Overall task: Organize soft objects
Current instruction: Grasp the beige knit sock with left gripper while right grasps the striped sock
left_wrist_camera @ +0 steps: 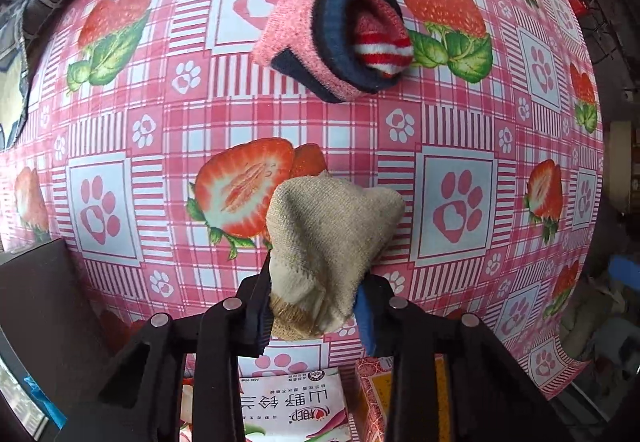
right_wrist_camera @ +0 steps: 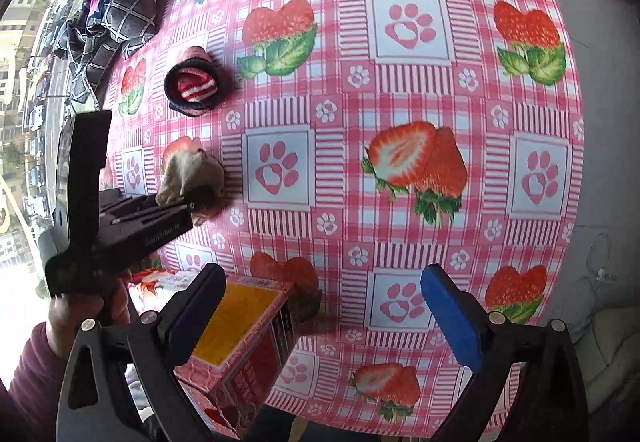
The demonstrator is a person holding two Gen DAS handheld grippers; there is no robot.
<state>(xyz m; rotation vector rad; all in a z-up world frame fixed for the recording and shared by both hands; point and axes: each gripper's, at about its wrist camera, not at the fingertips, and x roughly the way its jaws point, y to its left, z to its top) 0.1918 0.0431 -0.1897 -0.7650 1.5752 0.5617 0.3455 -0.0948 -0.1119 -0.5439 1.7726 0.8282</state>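
- The left hand-held gripper [left_wrist_camera: 316, 302] is pinching a beige sock bundle [left_wrist_camera: 332, 242] low in the frame's centre, resting on the strawberry-print desk [left_wrist_camera: 460, 122].
- A pink-and-navy rolled sock [left_wrist_camera: 320, 38] (red-striped one tucked inside) is lying above it, well apart.
- The right hand-held gripper [right_wrist_camera: 320, 306] is hanging spread, gripping nothing, beside a red box [right_wrist_camera: 240, 354] at lower left.

Both wrist cams look down, close; both see tablecloth [left_wrist_camera: 500, 114], socks.

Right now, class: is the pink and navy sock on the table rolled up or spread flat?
Rolled up. The pink and navy sock forms a cuffed bundle with a red-and-white striped sock tucked inside its opening.
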